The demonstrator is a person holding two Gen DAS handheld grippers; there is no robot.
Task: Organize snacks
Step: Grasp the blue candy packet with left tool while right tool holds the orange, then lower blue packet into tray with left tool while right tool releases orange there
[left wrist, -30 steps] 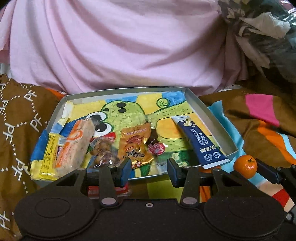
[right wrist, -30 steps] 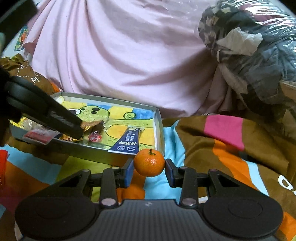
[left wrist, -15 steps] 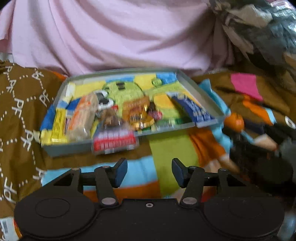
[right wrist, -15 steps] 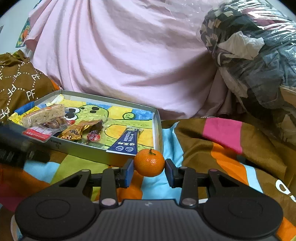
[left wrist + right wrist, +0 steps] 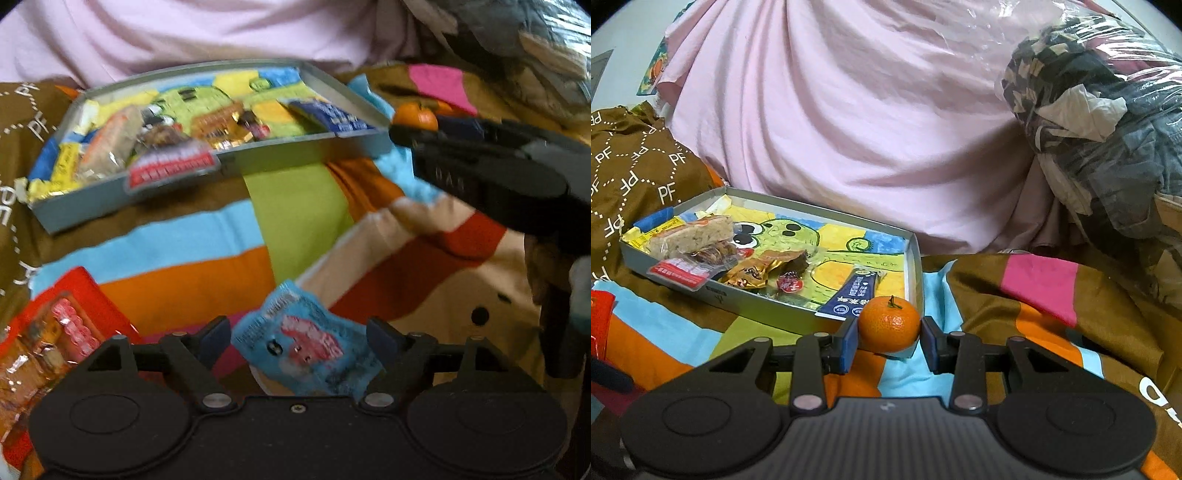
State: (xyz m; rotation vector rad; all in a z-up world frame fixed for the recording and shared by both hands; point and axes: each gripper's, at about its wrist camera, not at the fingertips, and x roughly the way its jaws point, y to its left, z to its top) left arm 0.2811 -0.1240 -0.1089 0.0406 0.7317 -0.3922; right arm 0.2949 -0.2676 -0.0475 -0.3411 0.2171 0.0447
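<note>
My right gripper [image 5: 889,338] is shut on a small orange mandarin [image 5: 888,323], held just in front of the near right corner of the grey tray [image 5: 918,266]. The tray holds several snacks: a rice bar [image 5: 692,234], a gold packet [image 5: 751,273] and a dark blue sachet [image 5: 855,293]. A red-and-white packet [image 5: 171,166] hangs over the tray's front wall. My left gripper [image 5: 299,336] hovers low over the striped blanket, its jaws opening, with a light blue snack packet [image 5: 306,343] lying between the fingers, untouched by the pads. The right gripper [image 5: 480,162] with the mandarin [image 5: 415,116] shows in the left wrist view.
A red and orange snack bag [image 5: 48,339] lies on the blanket at the left. A pink sheet [image 5: 849,129] rises behind the tray. A clear plastic bag of clothes [image 5: 1100,122] is piled at the right. Brown patterned fabric [image 5: 631,173] lies left of the tray.
My left gripper has pulled back from the tray and dropped toward the blanket, and its jaws have widened around the blue packet. The right gripper and mandarin have stayed still.
</note>
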